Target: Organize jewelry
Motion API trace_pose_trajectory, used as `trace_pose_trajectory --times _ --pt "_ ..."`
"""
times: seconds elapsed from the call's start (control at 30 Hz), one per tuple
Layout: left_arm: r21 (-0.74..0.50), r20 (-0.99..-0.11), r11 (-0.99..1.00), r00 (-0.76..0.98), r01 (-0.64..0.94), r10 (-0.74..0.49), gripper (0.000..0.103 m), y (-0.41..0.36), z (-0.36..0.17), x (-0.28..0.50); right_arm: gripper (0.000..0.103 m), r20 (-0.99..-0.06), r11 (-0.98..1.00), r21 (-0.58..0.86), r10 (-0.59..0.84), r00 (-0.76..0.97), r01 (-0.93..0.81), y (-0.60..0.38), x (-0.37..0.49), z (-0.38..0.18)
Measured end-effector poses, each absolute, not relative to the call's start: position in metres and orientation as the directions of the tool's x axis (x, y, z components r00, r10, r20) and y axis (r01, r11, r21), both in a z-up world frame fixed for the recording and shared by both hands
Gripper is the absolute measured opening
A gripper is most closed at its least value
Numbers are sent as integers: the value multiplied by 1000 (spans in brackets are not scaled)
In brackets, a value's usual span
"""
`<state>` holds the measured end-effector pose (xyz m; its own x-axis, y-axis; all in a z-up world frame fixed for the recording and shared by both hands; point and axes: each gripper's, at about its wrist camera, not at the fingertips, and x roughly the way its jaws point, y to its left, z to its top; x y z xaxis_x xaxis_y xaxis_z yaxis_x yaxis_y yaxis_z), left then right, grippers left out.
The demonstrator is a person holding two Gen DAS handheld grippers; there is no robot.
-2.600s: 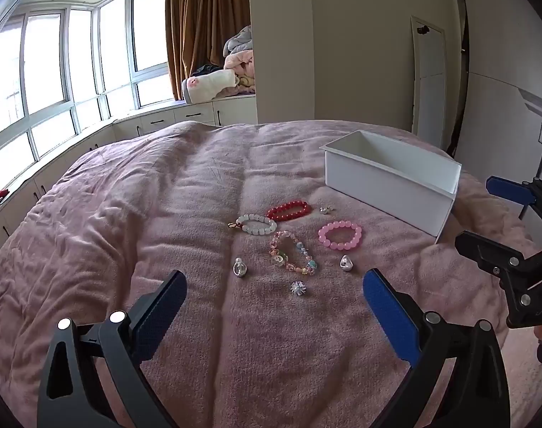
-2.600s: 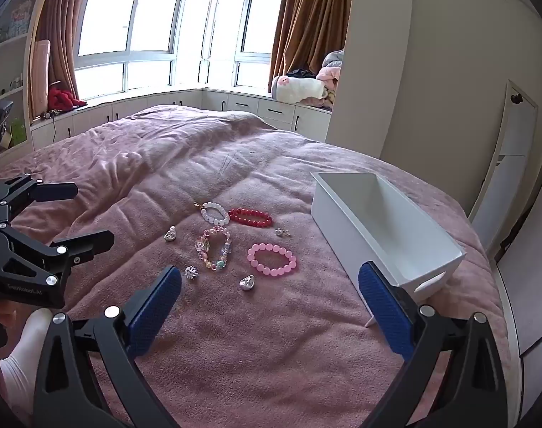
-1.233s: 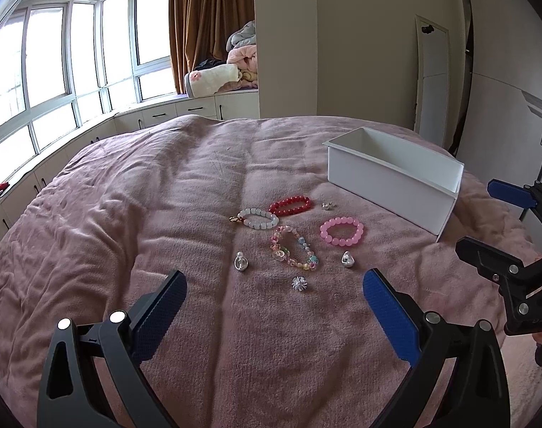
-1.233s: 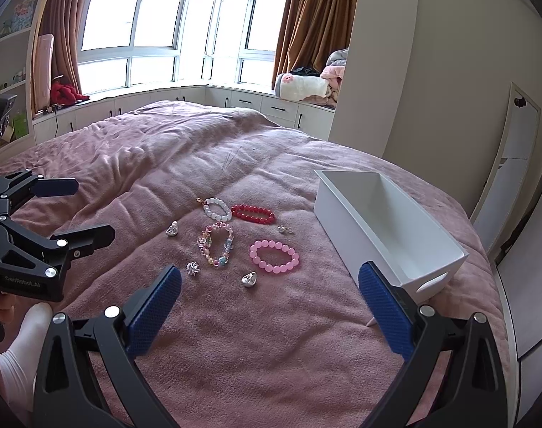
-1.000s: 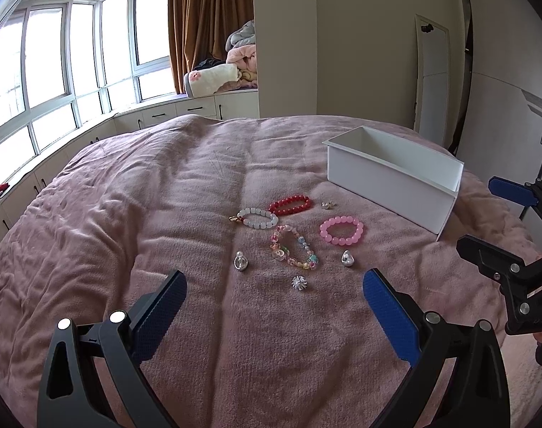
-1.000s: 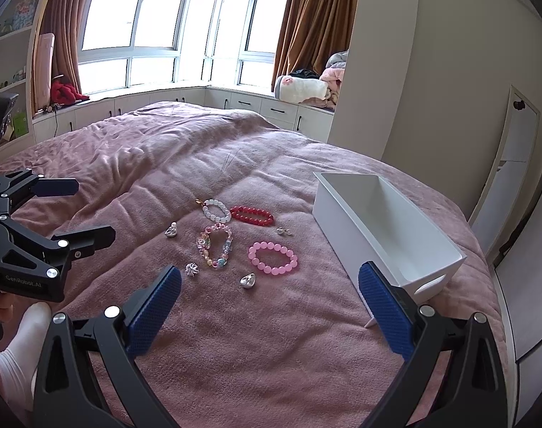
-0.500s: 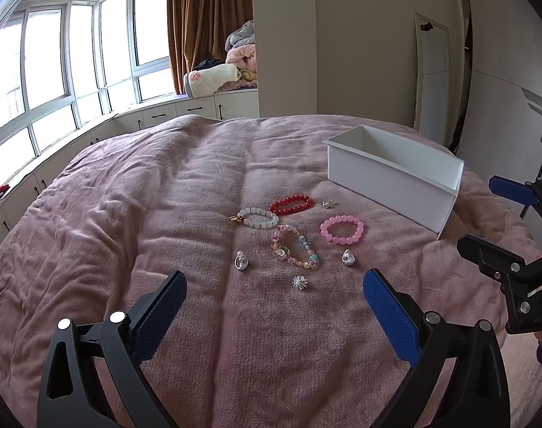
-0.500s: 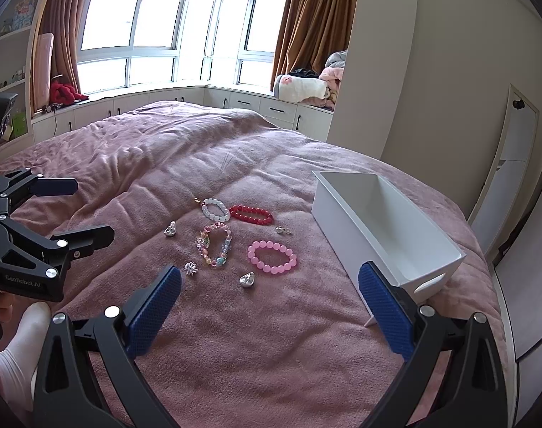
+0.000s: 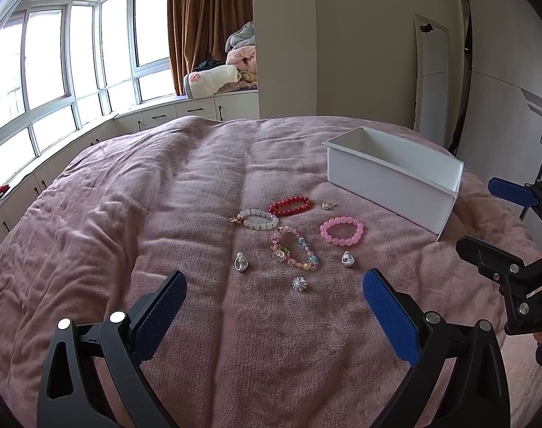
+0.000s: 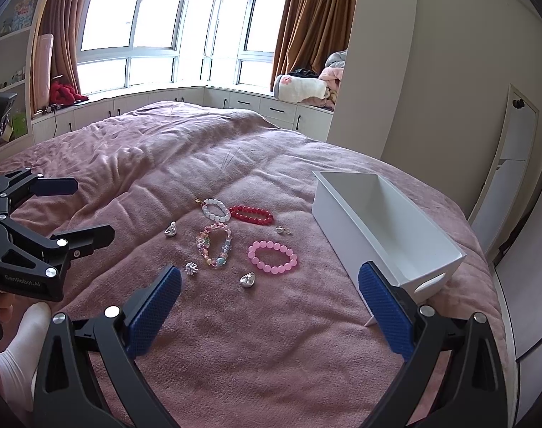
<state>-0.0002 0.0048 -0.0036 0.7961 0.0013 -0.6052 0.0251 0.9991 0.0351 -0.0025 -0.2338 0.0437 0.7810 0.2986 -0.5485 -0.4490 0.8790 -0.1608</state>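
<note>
Jewelry lies on a pink bedspread: a red bead bracelet [image 9: 290, 205] [image 10: 251, 214], a white bead bracelet [image 9: 257, 219] [image 10: 216, 209], a multicolour bracelet [image 9: 294, 252] [image 10: 214, 244], a pink bracelet [image 9: 341, 231] [image 10: 272, 256] and several small silver charms [image 9: 347, 259] [image 10: 247, 280]. An empty white box [image 9: 392, 178] [image 10: 385, 228] stands to their right. My left gripper [image 9: 273, 297] is open and empty, short of the jewelry. My right gripper [image 10: 269, 290] is open and empty, near the box's front corner.
The bedspread [image 9: 128, 214] covers the whole bed. Window cabinets with folded blankets [image 10: 306, 87] line the far side. A wall and closet doors [image 9: 502, 89] stand to the right. A white-sleeved hand [image 10: 17, 342] holds the left gripper.
Both grippers have drifted only slightly; the jewelry and box have stayed in place and both jaws have stayed open.
</note>
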Motion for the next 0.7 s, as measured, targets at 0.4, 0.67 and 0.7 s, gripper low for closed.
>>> trace_pose_trajectory --times 0.4,0.67,0.7 --pt "39 -610 999 793 29 1 100 3 -3 0 99 -550 878 -162 299 780 -451 -234 -2 43" --pt "42 -612 999 791 26 5 100 2 -4 0 99 -552 877 -162 299 779 -452 -233 -2 43" --pt "41 -612 999 791 25 5 100 2 -4 0 99 -552 876 -164 299 778 -453 -232 -1 43"
